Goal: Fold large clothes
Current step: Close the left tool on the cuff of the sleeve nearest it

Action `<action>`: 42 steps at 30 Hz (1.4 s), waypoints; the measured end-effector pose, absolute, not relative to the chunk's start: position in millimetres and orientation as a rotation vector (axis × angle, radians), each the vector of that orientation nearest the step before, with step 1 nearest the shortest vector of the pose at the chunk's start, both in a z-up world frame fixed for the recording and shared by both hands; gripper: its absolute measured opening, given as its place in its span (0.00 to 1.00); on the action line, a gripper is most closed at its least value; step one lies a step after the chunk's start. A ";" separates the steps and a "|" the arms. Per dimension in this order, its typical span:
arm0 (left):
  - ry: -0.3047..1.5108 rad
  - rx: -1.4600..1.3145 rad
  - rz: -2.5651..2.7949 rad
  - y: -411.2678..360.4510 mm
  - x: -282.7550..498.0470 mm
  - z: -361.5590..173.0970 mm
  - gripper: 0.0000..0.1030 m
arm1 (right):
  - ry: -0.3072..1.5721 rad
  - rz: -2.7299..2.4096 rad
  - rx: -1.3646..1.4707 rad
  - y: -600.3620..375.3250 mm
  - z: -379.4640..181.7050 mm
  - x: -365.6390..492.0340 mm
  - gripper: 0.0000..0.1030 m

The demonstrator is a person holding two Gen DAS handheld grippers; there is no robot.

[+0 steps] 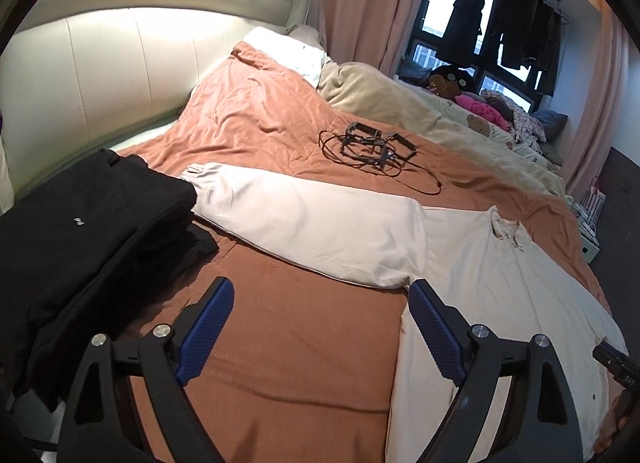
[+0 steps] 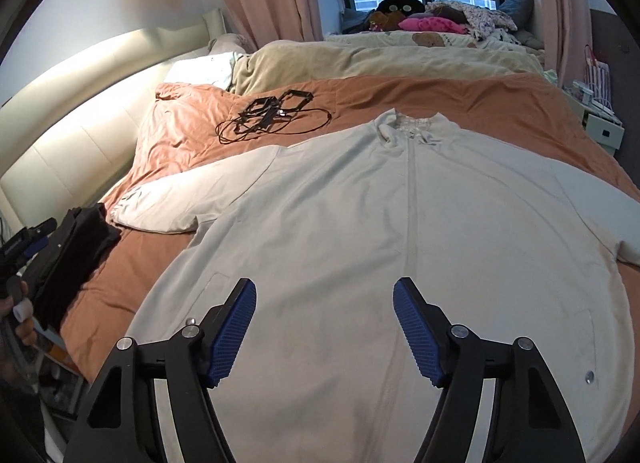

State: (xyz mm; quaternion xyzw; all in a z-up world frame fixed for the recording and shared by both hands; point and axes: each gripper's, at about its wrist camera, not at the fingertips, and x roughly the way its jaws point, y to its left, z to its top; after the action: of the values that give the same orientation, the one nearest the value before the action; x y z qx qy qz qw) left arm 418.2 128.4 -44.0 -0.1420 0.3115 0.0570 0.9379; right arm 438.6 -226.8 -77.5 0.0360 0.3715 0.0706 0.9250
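Note:
A large pale grey zip jacket (image 2: pixel 360 231) lies flat, front up, on the orange bedspread (image 2: pixel 400 95), collar toward the window. Its left sleeve (image 1: pixel 304 219) stretches out to the side in the left wrist view, and its body (image 1: pixel 500 295) lies at the right. My left gripper (image 1: pixel 320 299) is open and empty, hovering above the bedspread beside the jacket's armpit. My right gripper (image 2: pixel 325 303) is open and empty above the jacket's lower front.
A stack of folded black clothes (image 1: pixel 92 223) sits at the bed's left edge, also seen in the right wrist view (image 2: pixel 76 247). A black cable and frame bundle (image 1: pixel 372 147) lies beyond the sleeve. A beige duvet (image 1: pixel 400 103), soft toys (image 2: pixel 420 19) and a padded headboard (image 1: pixel 100 71) border the bed.

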 end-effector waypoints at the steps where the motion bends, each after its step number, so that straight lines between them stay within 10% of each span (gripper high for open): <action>1: 0.652 -0.294 0.124 131.1 429.9 -49.7 0.85 | 0.767 0.147 0.073 -223.3 -78.9 445.6 0.69; 31: 1.020 -0.451 0.351 181.7 622.9 -187.5 0.80 | 0.938 0.274 0.185 -112.8 -161.7 612.6 0.35; 36: 1.003 -0.480 0.335 185.8 629.9 -179.8 0.10 | 0.987 0.337 0.259 -93.0 -175.2 624.8 0.14; 42: 0.870 -0.458 0.245 174.2 623.7 -122.6 0.06 | 1.032 0.422 0.399 -74.2 -186.3 641.4 0.09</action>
State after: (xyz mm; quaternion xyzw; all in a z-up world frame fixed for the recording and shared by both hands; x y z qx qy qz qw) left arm 623.7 174.2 -122.6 -0.2195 0.4165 0.1175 0.8744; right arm 641.4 -74.2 -186.3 0.1880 0.4863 0.1987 0.8299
